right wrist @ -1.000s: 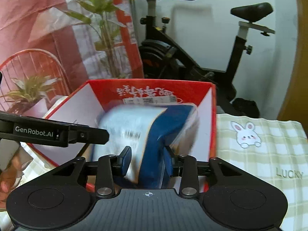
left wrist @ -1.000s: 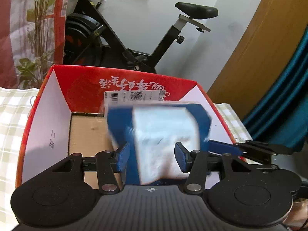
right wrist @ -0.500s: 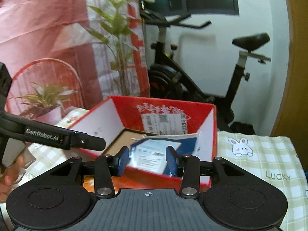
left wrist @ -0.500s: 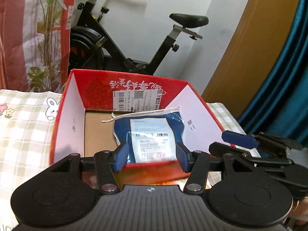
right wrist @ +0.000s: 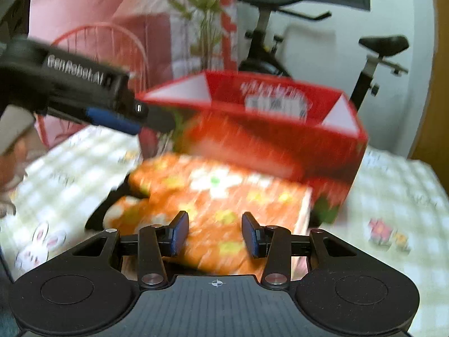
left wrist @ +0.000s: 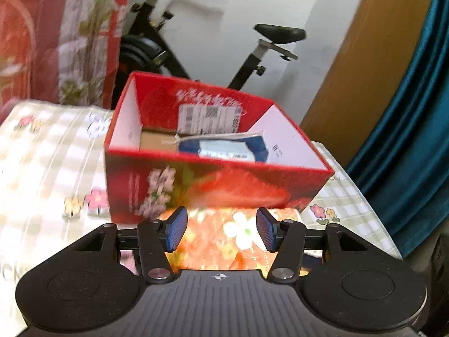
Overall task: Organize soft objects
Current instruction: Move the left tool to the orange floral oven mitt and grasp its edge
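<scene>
1. seen from the left wrist, the left gripper point(left wrist: 219, 233) is hovering with its blue pads parted and gripping nothing; an orange floral packet point(left wrist: 224, 236) is lying on the checked cloth point(left wrist: 42, 168) beneath the gap, at about 12 o'clock from the claw, and whether the pads are touching it is not clear.
2. seen from the right wrist, the right gripper point(right wrist: 215, 233) is standing released too, jaws apart; the same orange floral packet point(right wrist: 219, 193) is spreading out from 10 to 1 o'clock ahead of the fingers, blurred, with no pad visibly pressing on it.
3. the red box point(left wrist: 219, 179) is sitting just beyond the packet at 12 o'clock, open at the top, and a blue pouch point(left wrist: 224, 148) with a white label is lying flat inside it toward the 2 o'clock corner, on a brown cardboard floor.
4. a white shipping label point(left wrist: 207, 118) with a square code is sticking to the box's far inner wall below white script that is too smeared to read.
5. in the right wrist view the left gripper point(right wrist: 112, 118) is reaching in at 10 o'clock, and its arm is bearing white lettering that is too blurred to read letter for letter.
</scene>
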### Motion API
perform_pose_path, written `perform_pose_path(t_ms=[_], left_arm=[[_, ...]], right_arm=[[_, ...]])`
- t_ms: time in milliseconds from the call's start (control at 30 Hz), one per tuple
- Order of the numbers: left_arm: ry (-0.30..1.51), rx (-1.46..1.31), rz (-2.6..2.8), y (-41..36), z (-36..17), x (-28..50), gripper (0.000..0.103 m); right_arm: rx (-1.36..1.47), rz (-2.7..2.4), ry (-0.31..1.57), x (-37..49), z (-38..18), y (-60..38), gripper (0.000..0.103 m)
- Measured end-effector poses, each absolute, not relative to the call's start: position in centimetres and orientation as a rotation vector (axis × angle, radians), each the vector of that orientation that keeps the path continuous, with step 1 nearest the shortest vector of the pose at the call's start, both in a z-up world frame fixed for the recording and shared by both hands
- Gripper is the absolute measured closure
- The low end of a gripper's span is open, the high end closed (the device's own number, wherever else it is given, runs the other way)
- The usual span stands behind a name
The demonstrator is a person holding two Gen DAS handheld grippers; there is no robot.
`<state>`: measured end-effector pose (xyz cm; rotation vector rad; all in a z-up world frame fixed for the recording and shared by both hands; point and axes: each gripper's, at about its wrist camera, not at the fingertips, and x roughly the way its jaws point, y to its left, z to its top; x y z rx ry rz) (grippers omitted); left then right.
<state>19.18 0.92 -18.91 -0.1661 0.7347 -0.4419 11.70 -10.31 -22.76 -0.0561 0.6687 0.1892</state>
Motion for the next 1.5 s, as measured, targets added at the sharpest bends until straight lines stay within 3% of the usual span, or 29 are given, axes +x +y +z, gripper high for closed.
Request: perform_pose_path(t_ms=[867,933,967,1067,1500], left_arm=[[0.857,-0.484,-0.392,4.4,-26.4,21.9,0.048],[0.855,-0.439,-0.407,3.8,-25.9,21.5,0.056],[0.85,-0.395,-0.398,3.4,-25.5,21.3,0.07],[0.814,-0.349,-0.393,3.4,-24.3,20.2,0.081],[0.806,-0.374,-0.285,5.2,-25.1,16.3,0.085]], right_arm=[[-0.003,0.22,0.632,11.4,-25.5,-11.0,0.063],[-0.001,0.219,0.634,11.4,-25.5,-11.0,0.063],[0.0,0.218,0.637,11.4,-25.5,-11.0,0.063],[0.004,0.219,0.644,11.4,-25.3,-11.0,0.062],[0.088,0.219,0.613,10.3,-23.7,-11.9,0.062]])
